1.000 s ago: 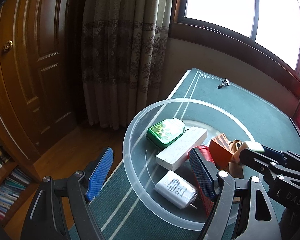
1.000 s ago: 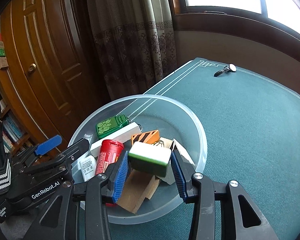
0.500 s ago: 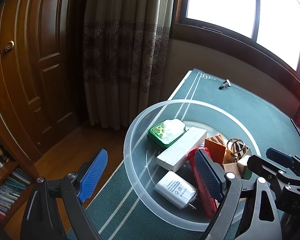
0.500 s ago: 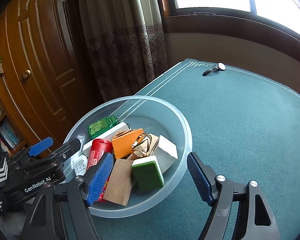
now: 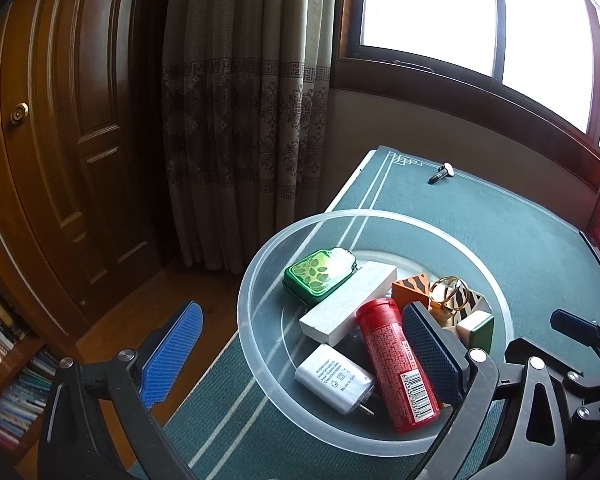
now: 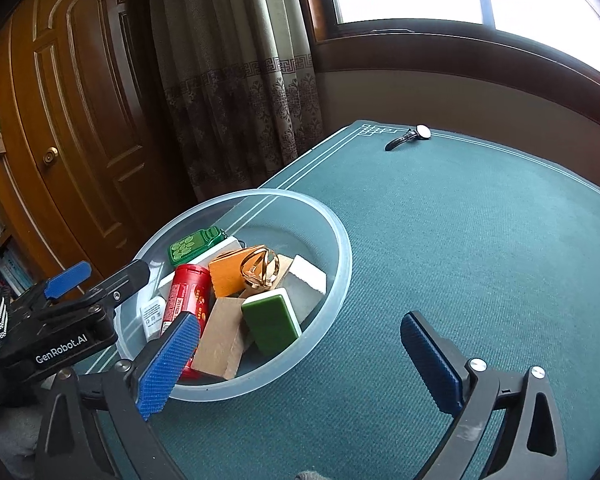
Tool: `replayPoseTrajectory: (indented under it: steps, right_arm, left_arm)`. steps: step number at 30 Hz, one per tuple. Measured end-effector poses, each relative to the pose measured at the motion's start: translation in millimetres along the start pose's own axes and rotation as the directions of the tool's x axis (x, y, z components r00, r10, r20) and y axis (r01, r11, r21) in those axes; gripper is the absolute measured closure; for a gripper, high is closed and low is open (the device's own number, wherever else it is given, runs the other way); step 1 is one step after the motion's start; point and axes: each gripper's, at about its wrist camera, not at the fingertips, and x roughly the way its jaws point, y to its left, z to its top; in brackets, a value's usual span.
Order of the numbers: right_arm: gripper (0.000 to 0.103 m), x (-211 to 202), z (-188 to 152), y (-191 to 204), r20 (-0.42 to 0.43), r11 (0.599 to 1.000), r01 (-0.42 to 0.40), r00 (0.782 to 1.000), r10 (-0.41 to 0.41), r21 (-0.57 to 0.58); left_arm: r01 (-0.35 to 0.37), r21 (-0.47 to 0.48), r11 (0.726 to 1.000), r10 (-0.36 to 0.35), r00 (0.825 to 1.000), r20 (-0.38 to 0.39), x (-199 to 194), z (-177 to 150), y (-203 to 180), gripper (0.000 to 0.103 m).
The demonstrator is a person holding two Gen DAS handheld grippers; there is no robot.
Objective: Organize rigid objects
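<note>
The right gripper hung with its jaws spread wide and empty beside the clear bowl; the left gripper gaped likewise over the bowl's near rim. Inside lay the green block among other pieces. A watch lay near the tabletop's far edge.
</note>
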Motion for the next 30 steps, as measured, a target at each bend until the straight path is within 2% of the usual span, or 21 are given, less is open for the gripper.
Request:
replayPoseTrajectory:
  steps: [5, 8, 16, 22, 28, 30]
  right_arm:
    - [0.001, -2, 1, -3, -0.001, 1.0, 0.009, 1.0, -0.009, 0.009]
    - [0.001, -3, 0, -2, 0.003, 1.0, 0.011, 1.0, -0.011, 0.002]
    - [0.0, -3, -3, 10, 0.001, 0.996, 0.055, 0.999, -0.055, -0.076]
    - [0.0, -2, -8, 22, -0.014, 0.989, 0.05, 0.999, -0.052, -0.136]
    - [0.0, -1, -9, 23, -0.029, 0.991, 0.038, 0.999, -0.042, -0.128]
    - [0.0, 1, -8, 23, -0.028, 0.99, 0.057, 0.998, -0.061, -0.126]
  left_arm:
    - [0.009, 0.009, 1.0, -0.009, 0.999, 0.032, -13, 0, -4, 0.001]
    - [-0.01, 0.018, 1.0, 0.01, 0.999, 0.032, -16, 0, -7, 0.001]
    - [-0.037, 0.014, 0.999, 0.037, 0.999, 0.007, -18, -7, -4, 0.001]
    - [-0.039, 0.009, 0.999, 0.039, 0.999, -0.004, -18, -12, -3, 0.001]
    - [-0.036, 0.012, 0.999, 0.036, 0.999, -0.013, -16, -16, -2, 0.001]
    - [-0.035, 0.014, 0.999, 0.036, 0.999, -0.018, -15, -17, -3, 0.001]
